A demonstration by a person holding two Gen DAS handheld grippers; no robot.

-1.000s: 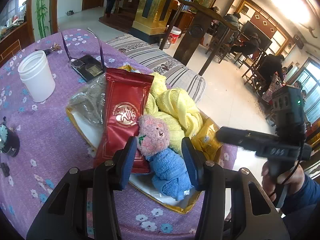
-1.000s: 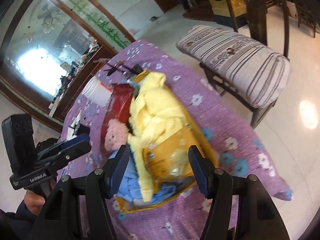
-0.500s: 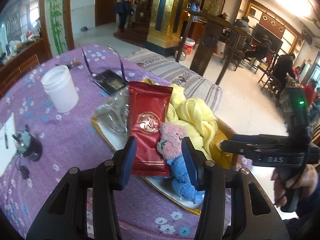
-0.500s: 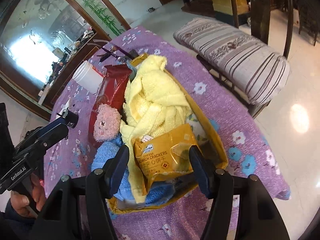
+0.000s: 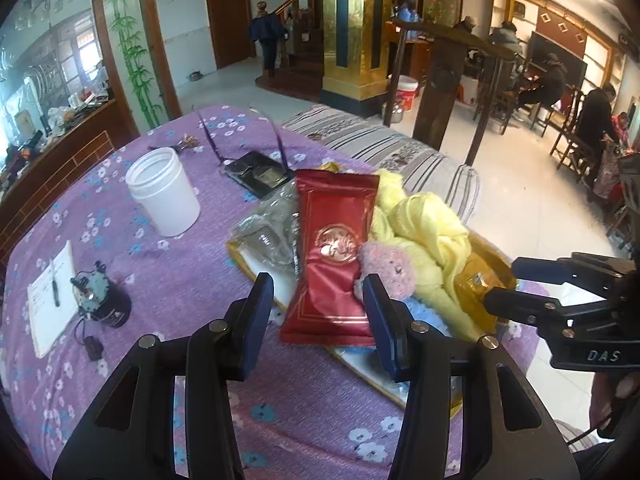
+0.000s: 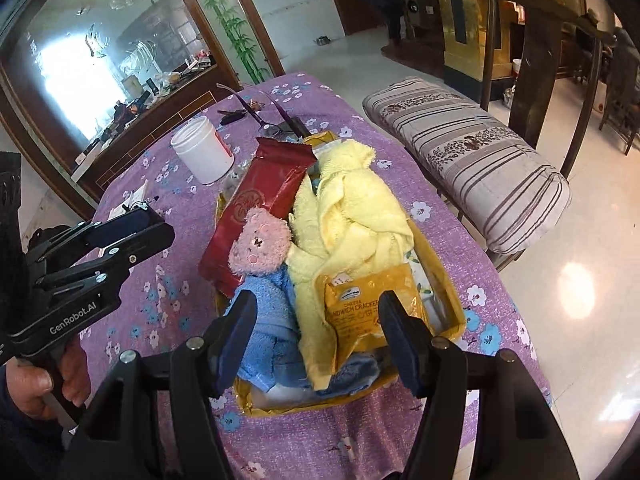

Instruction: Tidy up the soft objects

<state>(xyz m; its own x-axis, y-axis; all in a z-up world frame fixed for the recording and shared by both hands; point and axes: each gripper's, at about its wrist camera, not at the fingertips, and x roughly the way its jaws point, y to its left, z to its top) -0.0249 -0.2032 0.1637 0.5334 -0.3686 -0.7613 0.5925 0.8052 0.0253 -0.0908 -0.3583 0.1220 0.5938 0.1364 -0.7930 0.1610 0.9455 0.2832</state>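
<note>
Both tongs spread wide, gripping nothing. Gold tray (image 6: pixel 452 300) on the purple-clothed counter (image 5: pixel 180 272) holds the soft stuff. Left tongs (image 5: pixel 318 312) hover above the red packet (image 5: pixel 334 256), pink bear (image 5: pixel 386 266) just right. Right tongs (image 6: pixel 316 338) hang over blue towel (image 6: pixel 272 320) and cracker bag (image 6: pixel 356 308); yellow towel (image 6: pixel 352 220) beyond.

Black hand-held gripper (image 6: pixel 318 338): blue pads (image 6: pixel 236 340), silver screws, white "GenRobot.AI" lettering; bare-skinned hand (image 6: pixel 38 384).
</note>
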